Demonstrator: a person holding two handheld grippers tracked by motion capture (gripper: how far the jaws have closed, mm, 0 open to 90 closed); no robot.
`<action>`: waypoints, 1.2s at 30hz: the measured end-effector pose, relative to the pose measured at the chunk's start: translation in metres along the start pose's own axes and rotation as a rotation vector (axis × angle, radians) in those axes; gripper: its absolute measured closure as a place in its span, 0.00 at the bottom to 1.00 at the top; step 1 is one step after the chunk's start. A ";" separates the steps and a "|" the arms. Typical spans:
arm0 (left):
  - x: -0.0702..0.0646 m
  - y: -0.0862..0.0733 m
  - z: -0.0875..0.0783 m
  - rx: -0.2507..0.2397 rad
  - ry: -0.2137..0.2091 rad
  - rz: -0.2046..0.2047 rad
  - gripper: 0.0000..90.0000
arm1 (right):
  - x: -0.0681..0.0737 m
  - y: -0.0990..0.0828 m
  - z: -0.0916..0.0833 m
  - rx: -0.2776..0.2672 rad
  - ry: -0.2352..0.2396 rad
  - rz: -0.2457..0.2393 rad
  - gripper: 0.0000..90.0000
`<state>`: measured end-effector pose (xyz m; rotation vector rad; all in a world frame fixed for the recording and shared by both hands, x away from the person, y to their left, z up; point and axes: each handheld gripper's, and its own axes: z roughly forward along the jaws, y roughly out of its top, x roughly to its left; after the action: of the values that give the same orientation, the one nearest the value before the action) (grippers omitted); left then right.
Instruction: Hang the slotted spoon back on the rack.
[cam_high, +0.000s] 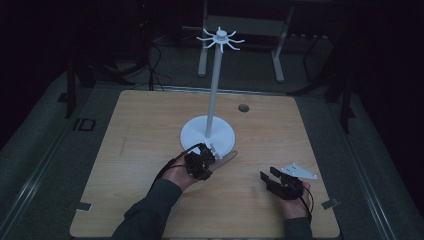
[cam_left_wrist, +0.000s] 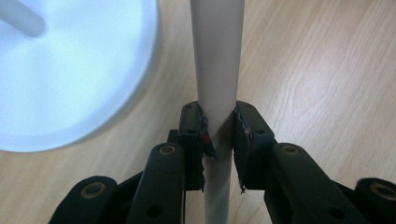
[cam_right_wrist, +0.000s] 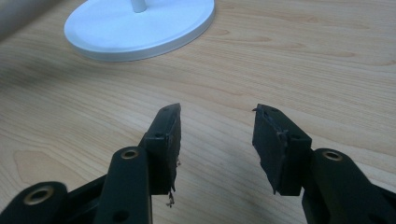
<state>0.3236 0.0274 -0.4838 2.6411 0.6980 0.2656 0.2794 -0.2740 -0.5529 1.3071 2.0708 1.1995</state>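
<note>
A white stand rises from a round base (cam_high: 196, 136) at the table's middle, its thin pole (cam_high: 214, 85) ending in a ring of hooks (cam_high: 220, 38). Just in front of the base, my left gripper (cam_high: 207, 159) is shut on a pale, long, tapered handle (cam_high: 227, 157) that points right. In the left gripper view the pads (cam_left_wrist: 243, 128) press on both sides of this handle (cam_left_wrist: 217, 60), with the base (cam_left_wrist: 70, 70) behind to the left. My right gripper (cam_high: 267, 176) rests low at the front right, open, with bare wood between its jaws (cam_right_wrist: 217, 112).
The wooden table (cam_high: 140, 125) has a small dark hole (cam_high: 243, 107) behind the stand. Tape marks sit at the front corners (cam_high: 82, 206) (cam_high: 327, 203). Dark floor and metal frame legs (cam_high: 277, 55) lie beyond the far edge. The stand's base (cam_right_wrist: 140, 25) lies ahead of the right gripper.
</note>
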 end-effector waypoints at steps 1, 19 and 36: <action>0.000 0.000 -0.003 -0.014 0.006 -0.008 0.83 | 0.000 0.000 0.000 -0.001 0.001 0.002 0.57; 0.012 -0.006 -0.047 -0.281 0.149 -0.120 0.83 | -0.001 -0.001 0.001 0.005 0.002 0.003 0.57; 0.010 0.002 -0.060 -0.394 0.200 -0.168 0.83 | -0.002 -0.001 0.001 -0.001 -0.003 0.007 0.57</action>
<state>0.3163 0.0501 -0.4279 2.1886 0.8301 0.5619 0.2803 -0.2757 -0.5546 1.3163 2.0648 1.2011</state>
